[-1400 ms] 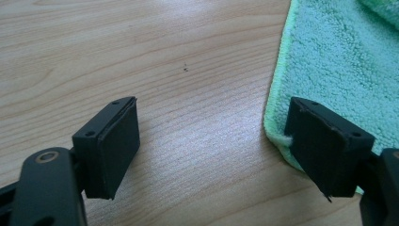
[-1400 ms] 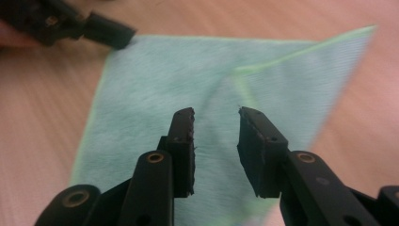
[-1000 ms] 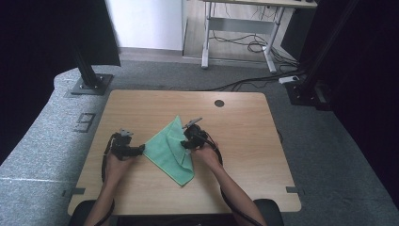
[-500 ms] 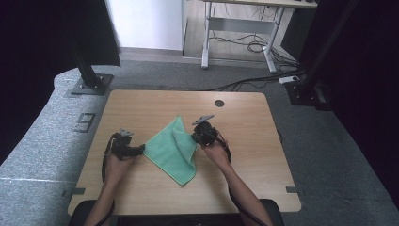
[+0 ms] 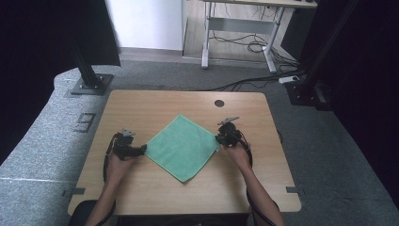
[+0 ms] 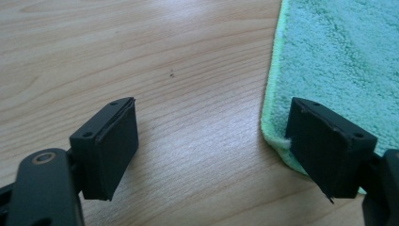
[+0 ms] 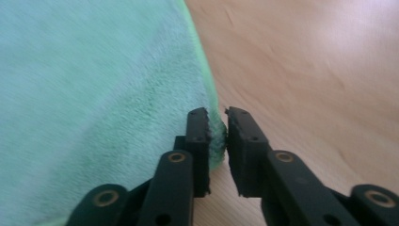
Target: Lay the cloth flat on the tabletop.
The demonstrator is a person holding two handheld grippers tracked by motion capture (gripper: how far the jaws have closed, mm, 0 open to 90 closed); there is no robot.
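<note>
A green cloth [image 5: 182, 146] lies spread flat as a diamond at the centre of the wooden table [image 5: 141, 101], one corner pointing to the lower middle of the high view. My right tongs [image 5: 221, 140] sit at the cloth's right-hand corner; in the right gripper view [image 7: 217, 129] the two black jaws stand nearly closed, with a nub of the cloth's corner [image 7: 94, 84] pinched between them. My left tongs [image 5: 141, 149] rest at the opposite corner, at centre left of the high view. In the left gripper view [image 6: 211, 141] the jaws are spread wide and hold nothing: bare wood shows between them, and the cloth's rounded corner [image 6: 339, 61] lies just at the inner face of the jaw at the right of the frame.

The risks, as I judge them, are two. The right grip takes only the very tip of the hem, so a tug could pull the cloth free. On the left, closing from this position may catch only the fringe or nothing, since most of the gap spans table rather than cloth. Lifting on one corner alone would drag the cloth into a fold and undo the flat spread.
</note>
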